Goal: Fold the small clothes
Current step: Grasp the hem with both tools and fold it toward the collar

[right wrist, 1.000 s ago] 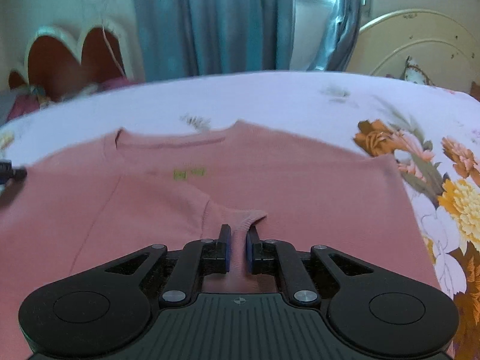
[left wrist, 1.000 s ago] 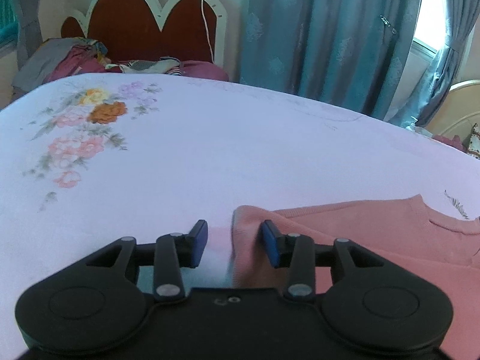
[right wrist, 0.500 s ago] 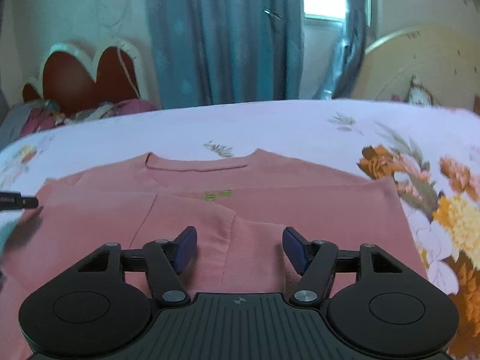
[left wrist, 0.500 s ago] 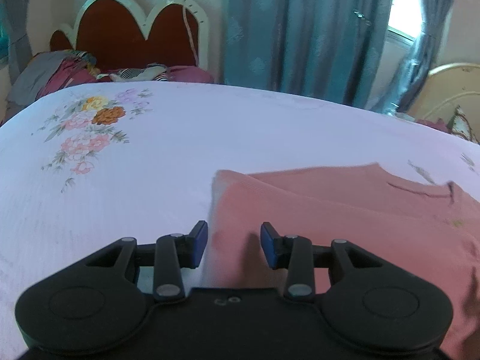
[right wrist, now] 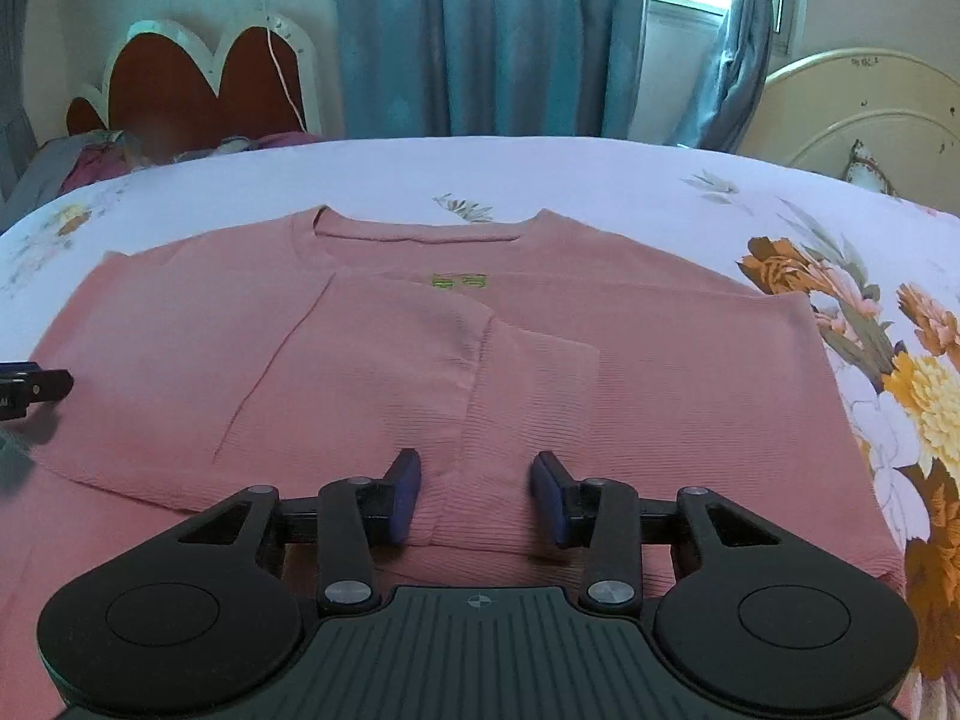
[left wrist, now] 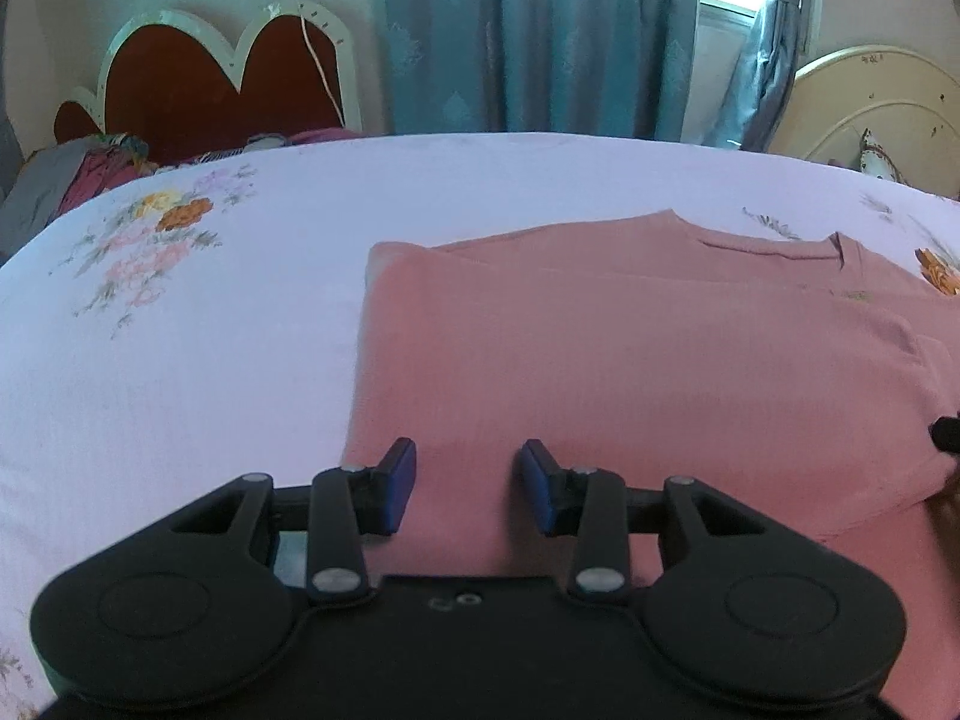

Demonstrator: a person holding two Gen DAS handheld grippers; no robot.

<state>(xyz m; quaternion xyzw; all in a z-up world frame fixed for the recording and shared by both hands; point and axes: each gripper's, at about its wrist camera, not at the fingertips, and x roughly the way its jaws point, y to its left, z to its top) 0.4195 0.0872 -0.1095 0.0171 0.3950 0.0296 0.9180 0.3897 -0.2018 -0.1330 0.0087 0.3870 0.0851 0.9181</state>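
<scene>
Your pink ribbed-knit sweater point(right wrist: 660, 372) lies flat on the white floral bedsheet point(left wrist: 180, 372), neckline away from you, its left sleeve point(right wrist: 528, 420) folded across the chest. Your right gripper point(right wrist: 476, 495) hovers with its jaws spread over the sleeve's cuff, holding nothing. Your left gripper point(left wrist: 468, 489), also spread and empty, sits over the sweater's left edge.

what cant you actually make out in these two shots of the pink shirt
- Pink shirt hem: right wrist view, hidden behind the right gripper.
- Shirt's right side: left wrist view, cut off by the frame edge.
- Green label: right wrist view, too small to read.
- Left gripper: whether it touches the fabric is unclear.
</scene>
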